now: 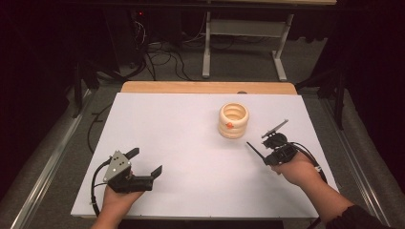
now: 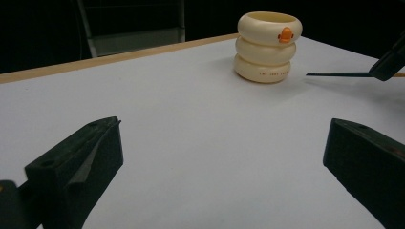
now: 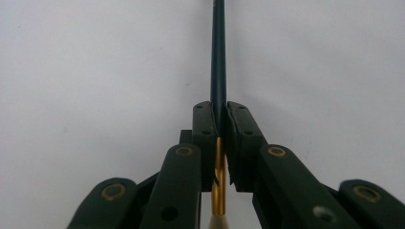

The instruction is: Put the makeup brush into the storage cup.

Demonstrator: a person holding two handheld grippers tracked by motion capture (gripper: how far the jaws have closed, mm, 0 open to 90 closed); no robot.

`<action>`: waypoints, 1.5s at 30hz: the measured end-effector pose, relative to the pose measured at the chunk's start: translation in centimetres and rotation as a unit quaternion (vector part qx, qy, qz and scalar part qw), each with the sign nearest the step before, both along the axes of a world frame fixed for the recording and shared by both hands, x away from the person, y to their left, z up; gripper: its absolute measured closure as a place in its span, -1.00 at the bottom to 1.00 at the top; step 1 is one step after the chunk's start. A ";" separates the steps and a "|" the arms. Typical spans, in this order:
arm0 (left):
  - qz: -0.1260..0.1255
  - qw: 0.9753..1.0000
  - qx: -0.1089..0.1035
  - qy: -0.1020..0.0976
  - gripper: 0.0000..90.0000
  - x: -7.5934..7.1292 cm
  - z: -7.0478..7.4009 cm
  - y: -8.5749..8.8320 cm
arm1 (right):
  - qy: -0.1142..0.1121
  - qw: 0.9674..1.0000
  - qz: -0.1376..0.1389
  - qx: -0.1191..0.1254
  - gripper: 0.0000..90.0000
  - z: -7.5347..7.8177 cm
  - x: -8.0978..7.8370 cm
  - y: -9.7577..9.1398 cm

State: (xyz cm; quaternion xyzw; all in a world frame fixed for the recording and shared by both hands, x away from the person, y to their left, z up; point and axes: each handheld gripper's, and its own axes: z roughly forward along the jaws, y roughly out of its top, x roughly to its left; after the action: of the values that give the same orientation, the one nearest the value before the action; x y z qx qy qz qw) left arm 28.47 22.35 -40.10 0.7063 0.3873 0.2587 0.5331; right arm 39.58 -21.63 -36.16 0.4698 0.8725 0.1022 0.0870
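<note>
Gripping a thin paintbrush, the right gripper is clenched on the dark handle just above the gold ferrule, pale bristles toward the hand; the handle points out over the white desk, just clear of a cream holder made of three stacked rings with a small orange mark, which stands upright near the desk's far right; the left gripper rests at the near left, released, nothing between its jaws, well apart from the holder.
</note>
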 end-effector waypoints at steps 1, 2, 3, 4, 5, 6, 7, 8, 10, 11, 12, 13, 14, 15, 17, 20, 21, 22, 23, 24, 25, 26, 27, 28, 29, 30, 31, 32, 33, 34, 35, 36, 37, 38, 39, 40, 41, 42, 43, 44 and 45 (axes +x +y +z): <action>0.000 1.000 0.001 0.000 -0.99 0.0 0.0 0.0 | 0.000 1.000 0.004 0.000 0.90 0.2 -0.1 0.1; 0.000 1.000 0.001 0.000 -0.99 0.0 0.0 0.0 | 0.000 1.000 0.008 0.002 0.90 0.3 -0.2 0.1; -0.001 1.000 0.003 0.000 -0.99 0.0 0.0 -0.1 | -0.002 1.000 0.010 0.001 0.90 0.5 -0.2 0.2; -0.001 1.000 0.003 -0.001 -0.99 0.0 0.0 -0.1 | -0.003 1.000 0.021 0.001 0.90 0.7 -0.4 0.3; -0.001 1.000 0.004 -0.001 -0.99 0.0 0.0 -0.1 | -0.005 1.000 0.029 -0.001 0.90 1.0 -0.6 0.5; -0.001 1.000 0.005 -0.001 -0.99 0.0 0.0 -0.1 | -0.005 1.000 0.029 -0.001 0.90 1.0 -0.6 0.5; -0.001 1.000 0.005 -0.001 -0.99 0.0 0.0 -0.1 | -0.007 0.999 0.036 0.000 0.90 1.1 -0.7 0.7; -0.001 1.000 0.006 -0.001 -0.99 0.0 0.0 -0.1 | -0.009 0.999 0.042 0.003 0.90 1.2 -0.8 0.8; -0.001 1.000 0.007 0.000 -0.99 0.0 0.0 -0.1 | -0.011 0.998 0.056 0.007 0.90 1.4 -1.0 1.1; -0.001 1.000 0.007 0.000 -0.99 0.0 0.0 -0.1 | -0.011 0.998 0.064 0.007 0.90 1.4 -1.0 1.2; -0.001 1.000 0.007 0.000 -0.99 0.0 0.0 -0.1 | -0.012 0.998 0.068 0.009 0.90 1.4 -1.1 1.4; -0.001 1.000 0.007 0.000 -0.99 0.0 0.0 -0.1 | -0.013 0.996 0.083 0.007 0.90 1.2 -1.2 1.7; -0.001 1.000 0.007 0.000 -0.99 0.0 -0.1 -0.1 | -0.013 0.996 0.083 0.007 0.90 1.2 -1.2 1.7; -0.002 1.000 0.008 0.000 -0.99 0.0 -0.1 -0.1 | -0.008 0.995 0.100 0.008 0.90 1.0 -1.3 2.1; -0.001 1.000 0.010 0.000 -0.99 0.0 -0.1 -0.2 | -0.011 0.993 0.118 0.004 0.90 0.8 -1.5 2.5; -0.001 1.000 0.012 0.002 -0.99 0.1 -0.2 -0.2 | -0.012 0.990 0.143 0.004 0.90 0.5 -1.7 3.0; -0.001 1.000 0.012 0.003 -0.99 0.1 -0.2 -0.2 | -0.012 0.990 0.143 0.004 0.90 0.5 -1.7 3.0; -0.001 1.000 0.013 0.004 -0.99 0.1 -0.2 -0.2 | -0.014 0.988 0.153 0.003 0.90 0.5 -1.7 3.2; 0.000 1.000 0.013 0.005 -0.99 0.1 -0.3 -0.2 | -0.016 0.985 0.171 -0.001 0.90 0.3 -1.7 3.5; 0.000 1.000 0.016 0.006 -0.99 0.1 -0.3 -0.2 | -0.016 0.985 0.171 -0.001 0.90 0.3 -1.7 3.5; 0.000 1.000 0.016 0.006 -0.99 0.1 -0.3 -0.2 | -0.015 0.985 0.170 0.001 0.90 0.3 -1.7 3.7; 0.000 1.000 0.015 0.006 -0.99 0.1 -0.3 -0.2 | -0.017 0.984 0.180 -0.002 0.90 0.2 -1.7 3.8; 0.001 1.000 0.016 0.007 -0.99 0.1 -0.3 -0.3 | -0.019 0.982 0.186 -0.004 0.90 0.2 -1.8 3.9; 0.001 1.000 0.017 0.007 -0.99 0.1 -0.4 -0.3 | -0.023 0.980 0.197 -0.004 0.90 0.2 -1.8 4.0; 0.002 1.000 0.018 0.008 -0.99 0.1 -0.4 -0.3 | -0.022 0.980 0.197 -0.004 0.90 0.2 -1.8 4.2; 0.002 1.000 0.020 0.008 -0.99 0.1 -0.4 -0.3 | -0.024 0.978 0.206 -0.005 0.90 0.1 -1.9 4.4; 0.002 1.000 0.021 0.008 -0.99 0.1 -0.4 -0.3 | -0.024 0.977 0.210 -0.007 0.90 0.1 -2.0 4.5; 0.003 1.000 0.023 0.007 -0.99 0.1 -0.4 -0.4 | -0.024 0.976 0.216 -0.008 0.90 0.1 -2.0 4.6; 0.003 1.000 0.024 0.005 -0.99 0.0 -0.4 -0.4 | -0.021 0.975 0.221 -0.006 0.90 0.0 -2.1 4.8; 0.003 1.000 0.024 0.004 -0.99 0.0 -0.3 -0.4 | -0.022 0.974 0.225 -0.002 0.90 0.0 -2.1 5.0; 0.004 1.000 0.027 0.004 -0.99 0.0 -0.3 -0.4 | -0.022 0.973 0.229 -0.003 0.90 0.0 -2.1 5.1; 0.006 0.999 0.031 0.005 -0.99 0.1 -0.3 -0.3 | -0.021 0.973 0.229 0.000 0.90 0.1 -2.2 5.2; 0.011 0.999 0.033 0.007 -0.99 0.3 -0.3 -0.3 | -0.023 0.973 0.230 0.004 0.90 0.1 -2.2 5.3; 0.014 0.999 0.032 0.013 -0.99 0.5 -0.3 -0.2 | -0.025 0.972 0.235 0.005 0.90 0.0 -2.1 5.3; 0.018 0.999 0.031 0.019 -0.99 0.8 -0.2 -0.1 | -0.024 0.972 0.232 0.004 0.90 0.1 -2.0 5.4; 0.021 0.999 0.032 0.021 -0.99 1.0 -0.1 -0.1 | -0.024 0.972 0.232 0.005 0.90 0.1 -1.9 5.4; 0.025 0.999 0.038 0.020 -0.99 1.2 0.2 -0.1 | -0.024 0.972 0.232 0.010 0.90 0.1 -1.8 5.5; 0.028 0.999 0.041 0.017 -0.99 1.4 0.5 -0.1 | -0.024 0.972 0.232 0.012 0.90 0.1 -1.8 5.5; 0.030 0.999 0.043 0.015 -0.99 1.6 0.7 -0.1 | -0.025 0.972 0.233 0.013 0.90 0.2 -1.7 5.5; 0.030 0.998 0.049 0.012 -0.99 1.7 1.0 -0.2 | -0.024 0.972 0.233 0.014 0.90 0.2 -1.6 5.6; 0.032 0.998 0.060 0.007 -0.99 2.0 1.3 -0.3 | -0.025 0.972 0.234 0.015 0.90 0.3 -1.6 5.6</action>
State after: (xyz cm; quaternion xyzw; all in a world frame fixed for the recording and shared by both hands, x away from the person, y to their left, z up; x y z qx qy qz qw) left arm 30.46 22.08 -38.81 0.7261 0.3971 0.2937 0.4783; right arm 37.99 -16.01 -35.90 0.2515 0.9541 0.1441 0.0756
